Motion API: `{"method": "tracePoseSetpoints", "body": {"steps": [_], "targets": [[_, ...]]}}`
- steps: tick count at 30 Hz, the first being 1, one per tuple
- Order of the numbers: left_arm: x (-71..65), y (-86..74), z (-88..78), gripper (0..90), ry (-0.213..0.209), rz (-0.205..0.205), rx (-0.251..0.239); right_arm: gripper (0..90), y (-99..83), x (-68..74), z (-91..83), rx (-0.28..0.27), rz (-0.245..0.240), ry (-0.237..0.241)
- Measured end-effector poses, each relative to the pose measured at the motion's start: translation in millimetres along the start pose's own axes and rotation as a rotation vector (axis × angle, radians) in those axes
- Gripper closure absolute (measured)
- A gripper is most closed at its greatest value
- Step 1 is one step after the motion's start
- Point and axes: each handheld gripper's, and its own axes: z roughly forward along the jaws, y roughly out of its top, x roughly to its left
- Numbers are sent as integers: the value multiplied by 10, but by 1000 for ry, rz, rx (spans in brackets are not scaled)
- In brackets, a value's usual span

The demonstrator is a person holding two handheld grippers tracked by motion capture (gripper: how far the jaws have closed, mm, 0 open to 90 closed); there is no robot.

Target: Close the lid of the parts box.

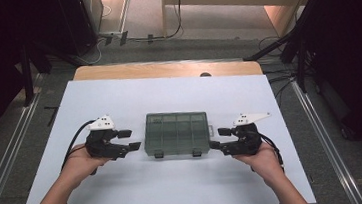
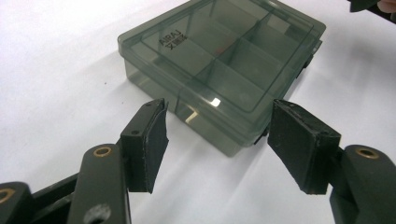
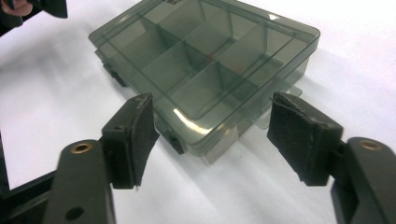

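**Box free between two released claws**

The smoked-plastic compartment box (image 1: 176, 133) lies lid-down-shut near the middle of the white tabletop (image 1: 128, 197), nearer its front edge. The left claw (image 1: 132, 140) and right claw (image 1: 216, 138) flank its short ends, both released, pads off the plastic. Closing unevenly would likely skid the light box sideways; pinching near a corner could twist it or spring the front latches (image 1: 197, 153).

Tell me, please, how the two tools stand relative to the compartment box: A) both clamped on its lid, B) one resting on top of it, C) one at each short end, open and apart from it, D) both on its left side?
C: the left tool and the right tool flank the compartment box with their jaws open and nothing between them.
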Motion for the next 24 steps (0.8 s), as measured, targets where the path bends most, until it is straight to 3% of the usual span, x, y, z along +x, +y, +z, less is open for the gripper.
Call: {"method": "tracePoseSetpoints", "body": {"steps": [4, 10, 24], "targets": [[-15, -63, -46, 369, 11, 6, -6, 309, -78, 17, -40, -4, -4, 6], [-38, -138, -128, 369, 24, 10, -6, 292, -146, 36, -68, -7, -21, -21], [-79, -308, -302, 368, 56, 25, 9, 287, -271, 70, -183, -5, -14, -45]]}}
